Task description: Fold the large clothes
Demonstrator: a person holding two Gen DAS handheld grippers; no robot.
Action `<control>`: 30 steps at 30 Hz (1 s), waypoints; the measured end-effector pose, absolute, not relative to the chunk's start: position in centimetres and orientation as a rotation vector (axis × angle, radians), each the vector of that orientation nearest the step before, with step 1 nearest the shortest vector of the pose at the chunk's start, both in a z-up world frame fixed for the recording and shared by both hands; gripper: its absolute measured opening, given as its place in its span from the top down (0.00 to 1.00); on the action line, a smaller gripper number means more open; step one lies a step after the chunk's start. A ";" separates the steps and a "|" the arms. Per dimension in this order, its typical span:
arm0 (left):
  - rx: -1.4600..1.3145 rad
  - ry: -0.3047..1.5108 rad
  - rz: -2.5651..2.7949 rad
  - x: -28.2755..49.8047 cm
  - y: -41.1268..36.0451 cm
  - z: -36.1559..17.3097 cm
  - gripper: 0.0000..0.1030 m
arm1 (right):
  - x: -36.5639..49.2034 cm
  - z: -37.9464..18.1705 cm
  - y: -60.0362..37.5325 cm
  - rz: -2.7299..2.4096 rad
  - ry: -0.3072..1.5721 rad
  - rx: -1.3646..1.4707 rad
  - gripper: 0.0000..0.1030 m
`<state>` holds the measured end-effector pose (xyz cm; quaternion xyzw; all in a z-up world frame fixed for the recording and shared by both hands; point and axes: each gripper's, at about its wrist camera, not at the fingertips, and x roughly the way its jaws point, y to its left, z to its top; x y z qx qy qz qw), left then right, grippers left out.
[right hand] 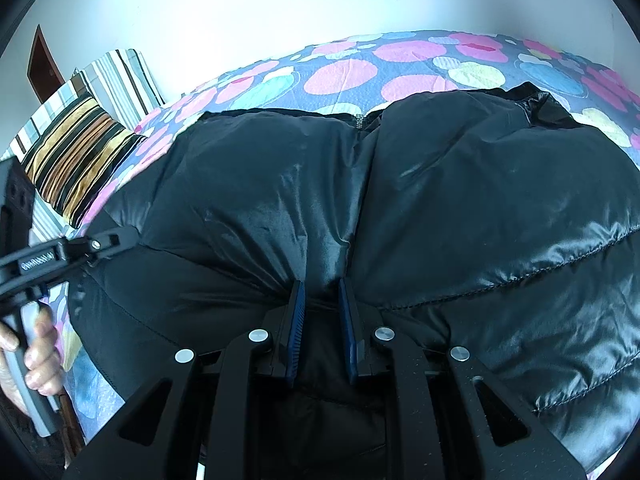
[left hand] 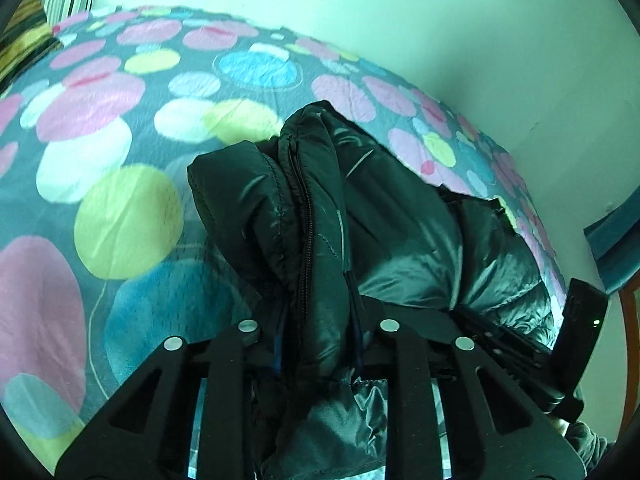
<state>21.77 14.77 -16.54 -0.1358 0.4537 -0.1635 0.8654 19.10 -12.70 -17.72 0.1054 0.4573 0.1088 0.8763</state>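
Observation:
A shiny black puffer jacket (right hand: 460, 208) lies on the bed and fills most of the right wrist view. My right gripper (right hand: 322, 286) is shut on a fold of it near its middle seam, blue pads (right hand: 297, 320) pressed into the fabric. In the left wrist view, a bunched edge of the jacket (left hand: 316, 216) with its zipper stands up between the fingers of my left gripper (left hand: 320, 320), which is shut on it. The fabric hides the fingertips. The left gripper's body (right hand: 44, 258) and the hand (right hand: 38, 354) holding it show at the left of the right wrist view.
The bedspread (left hand: 120, 128) is grey with pink, green and blue circles. Striped pillows (right hand: 76, 160) lie at the bed's head. A pale wall (left hand: 400, 12) runs along the far side. The right gripper's body (left hand: 580, 340) sits at the left view's right edge.

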 end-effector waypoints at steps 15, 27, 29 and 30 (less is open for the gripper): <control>-0.080 0.809 -0.395 19.4 6.1 -7.4 0.82 | 19.0 -17.1 -14.0 0.244 0.958 0.262 0.84; 0.129 0.779 -0.454 17.7 -5.9 -5.5 0.82 | 14.9 -12.5 -24.0 0.117 0.862 0.309 0.84; 0.153 0.787 -0.476 17.6 -8.3 -6.0 0.82 | 14.5 -12.4 -26.2 0.091 0.860 0.332 0.83; 0.165 0.790 -0.483 17.5 -9.4 -6.2 0.82 | 14.3 -12.4 -27.3 0.078 0.861 0.344 0.82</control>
